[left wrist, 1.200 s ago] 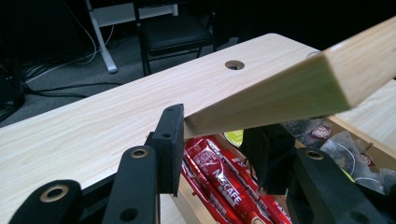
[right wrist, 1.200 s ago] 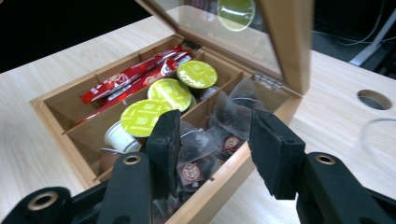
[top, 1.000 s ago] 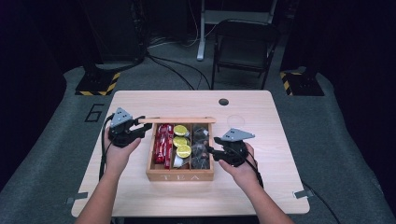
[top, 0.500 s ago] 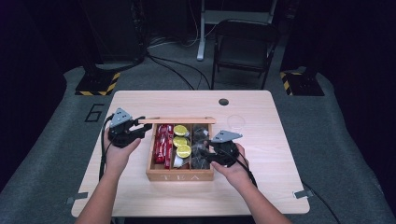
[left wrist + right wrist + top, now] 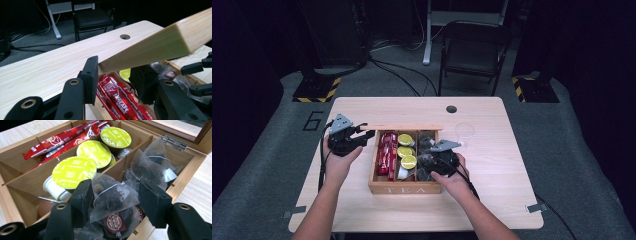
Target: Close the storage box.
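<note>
Two grippers work at a wooden tea box (image 5: 404,187) on a light wooden table (image 5: 492,175) in a dark room: left gripper (image 5: 113,75) clamps the box's raised lid (image 5: 155,47); right gripper (image 5: 115,195), jaws just opening, straddles a pyramid tea bag (image 5: 112,197) inside the box's right compartment.

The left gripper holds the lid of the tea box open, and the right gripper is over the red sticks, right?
Not quite. The left gripper does hold the lid open, but the right gripper is over the tea bags, not the red sticks. The right gripper view shows a bag between its open jaws.
</note>
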Available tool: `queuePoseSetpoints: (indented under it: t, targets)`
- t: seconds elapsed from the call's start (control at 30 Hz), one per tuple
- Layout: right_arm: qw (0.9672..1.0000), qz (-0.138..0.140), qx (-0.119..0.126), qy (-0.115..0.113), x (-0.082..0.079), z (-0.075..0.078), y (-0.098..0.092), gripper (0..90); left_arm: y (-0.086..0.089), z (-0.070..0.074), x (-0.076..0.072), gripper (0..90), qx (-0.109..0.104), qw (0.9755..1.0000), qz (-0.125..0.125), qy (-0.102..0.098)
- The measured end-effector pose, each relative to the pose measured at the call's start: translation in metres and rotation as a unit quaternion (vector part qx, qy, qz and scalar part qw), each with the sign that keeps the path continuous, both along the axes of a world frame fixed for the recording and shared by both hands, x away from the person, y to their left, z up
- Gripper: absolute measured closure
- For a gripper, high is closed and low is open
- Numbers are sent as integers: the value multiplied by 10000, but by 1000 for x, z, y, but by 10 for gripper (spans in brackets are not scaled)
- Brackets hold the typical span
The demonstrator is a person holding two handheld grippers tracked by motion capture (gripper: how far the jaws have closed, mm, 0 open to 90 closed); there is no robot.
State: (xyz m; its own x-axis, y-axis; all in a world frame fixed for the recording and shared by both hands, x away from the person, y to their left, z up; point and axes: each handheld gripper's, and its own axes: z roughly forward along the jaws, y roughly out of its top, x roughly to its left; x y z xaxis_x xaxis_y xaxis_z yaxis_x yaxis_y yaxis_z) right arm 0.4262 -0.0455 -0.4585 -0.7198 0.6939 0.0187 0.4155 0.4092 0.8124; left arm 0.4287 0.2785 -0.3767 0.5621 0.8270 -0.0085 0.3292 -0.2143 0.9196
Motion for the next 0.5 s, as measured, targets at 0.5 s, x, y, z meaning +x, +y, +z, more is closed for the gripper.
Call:
queuePoseSetpoints:
  t: [0.5]
  targets:
    - [9996, 78, -221, 127, 6, -11, 7, 402, 0, 0, 0, 586, -18, 10000, 5, -8]
